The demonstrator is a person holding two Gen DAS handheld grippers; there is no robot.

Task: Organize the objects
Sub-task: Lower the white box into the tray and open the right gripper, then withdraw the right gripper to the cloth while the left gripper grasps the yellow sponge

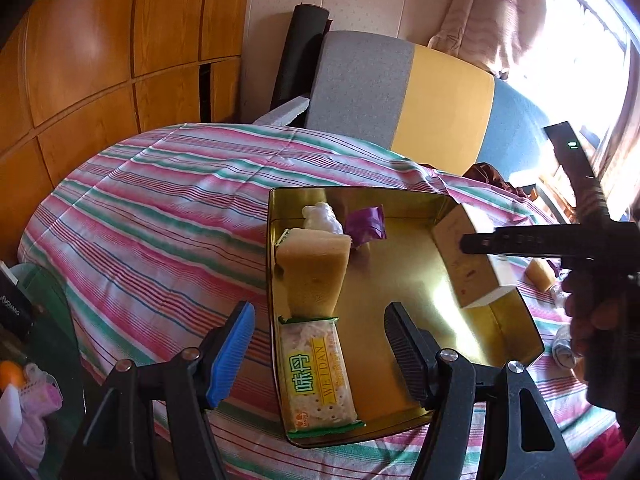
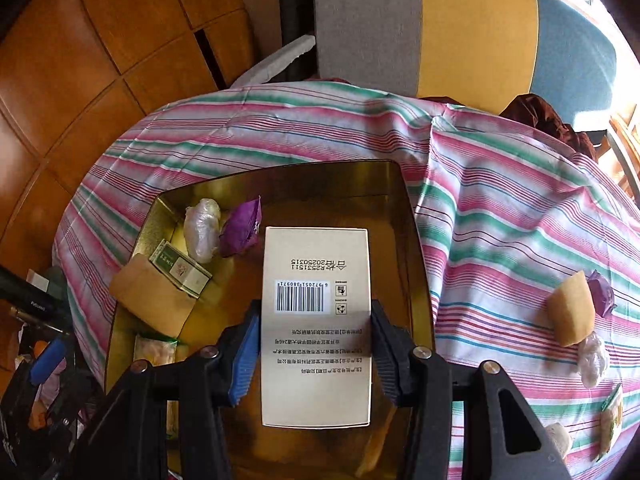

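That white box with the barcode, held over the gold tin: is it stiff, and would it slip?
The white box looks like thin cardboard: its edges stay straight between the right gripper pads, so probably stiff, but likely crushable if squeezed hard. Its smooth printed faces might slip. Laid flat in the gold tin, it should not tip.
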